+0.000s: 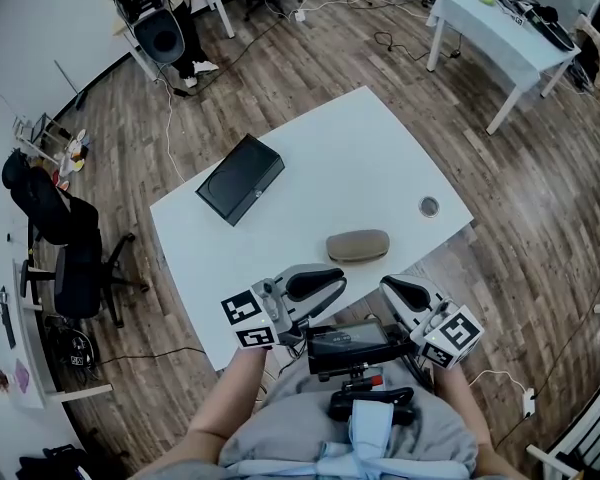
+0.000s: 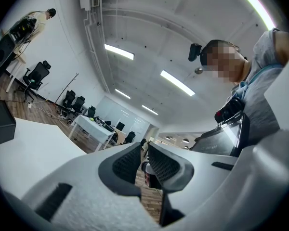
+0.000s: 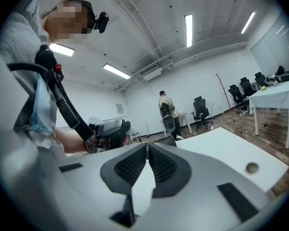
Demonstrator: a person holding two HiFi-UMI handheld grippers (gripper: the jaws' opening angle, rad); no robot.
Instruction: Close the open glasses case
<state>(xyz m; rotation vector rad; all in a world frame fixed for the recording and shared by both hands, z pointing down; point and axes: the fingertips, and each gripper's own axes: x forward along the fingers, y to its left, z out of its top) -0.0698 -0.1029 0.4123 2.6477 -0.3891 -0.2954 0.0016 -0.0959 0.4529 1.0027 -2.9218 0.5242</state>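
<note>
The beige glasses case (image 1: 358, 245) lies on the white table (image 1: 320, 168) near its front edge, and its lid looks down. My left gripper (image 1: 332, 281) hovers at the table's front edge, just left of and nearer than the case, pointing right. Its jaws (image 2: 144, 160) stand a narrow gap apart with nothing between them. My right gripper (image 1: 392, 288) is held just off the front edge, nearer than the case, pointing left. Its pads (image 3: 147, 153) meet at the tips and hold nothing. The case is in neither gripper view.
A black box (image 1: 241, 178) lies at the table's left side. A small round cable hole (image 1: 429, 206) is near the right edge. A second white table (image 1: 500, 33) stands far right, an office chair (image 1: 75, 268) at left. A device (image 1: 350, 346) hangs at the person's chest.
</note>
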